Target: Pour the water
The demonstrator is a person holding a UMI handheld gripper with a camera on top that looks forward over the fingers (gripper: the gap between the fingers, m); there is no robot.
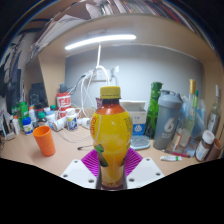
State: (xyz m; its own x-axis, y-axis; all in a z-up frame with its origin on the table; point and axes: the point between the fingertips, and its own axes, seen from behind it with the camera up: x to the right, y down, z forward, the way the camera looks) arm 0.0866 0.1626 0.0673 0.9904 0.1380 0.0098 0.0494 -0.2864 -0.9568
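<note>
Orange-juice bottle, yellow cap, stood upright betw the gripper fingers, magenta pads pressed on its lower body both sides, so gripper clamped on bottle. Long axis vertical, cap up, bottle held dead centre, slightly off the desk by the look of it. Orange cup sat ahead-left on desk, well apart; likely pour target, so tilt goes left. Green bottle + clutter beyond right.

I see an orange-yellow bottle with a yellow cap, magenta pads beside it, an orange cup, and a green bottle behind.
</note>
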